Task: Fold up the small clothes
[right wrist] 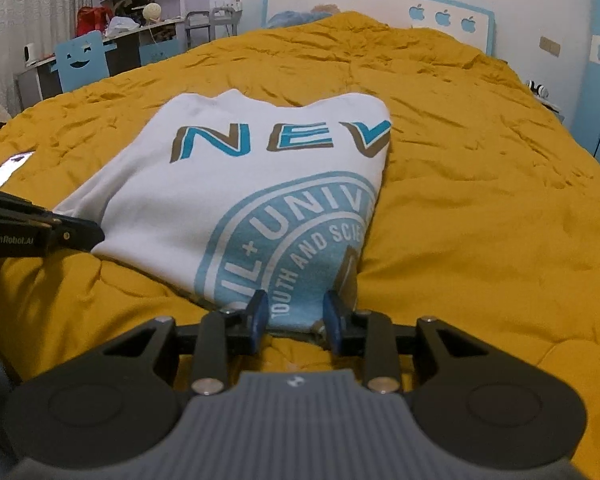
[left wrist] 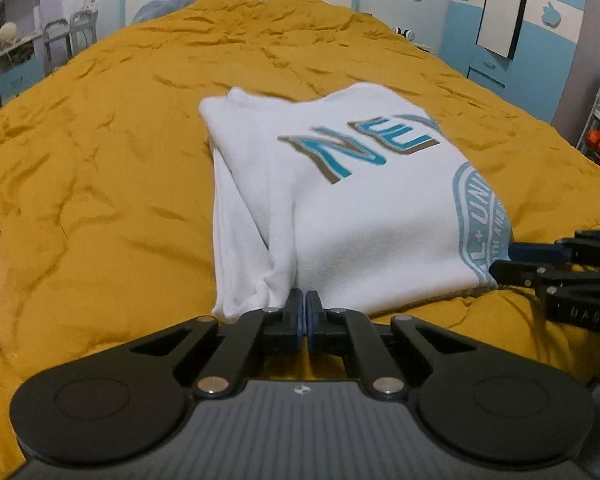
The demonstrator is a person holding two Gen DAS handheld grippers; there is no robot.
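White cotton T-shirt (right wrist: pixel 228 200), printed NEV and a blue round seal, lies partly folded at mid-frame on the mustard quilt (right wrist: pixel 480 220). Soft, light, limp; likely to sag unless taken by the near hem corners. Left gripper (left wrist: pixel 305 307): jaws clenched at the hem's lower-left corner, seemingly pinching cloth, though the contact is hidden. Right gripper (right wrist: pixel 296 316): jaws parted, straddling the near hem at the seal, not yet pressing.

Your left gripper (left wrist: pixel 305 304) points down at a slant, its blue pads pressed together with nothing visible between them. Your right gripper (right wrist: pixel 296 312) slants down likewise, its blue-padded fingers (right wrist: pixel 259 316) apart, straddling cloth.
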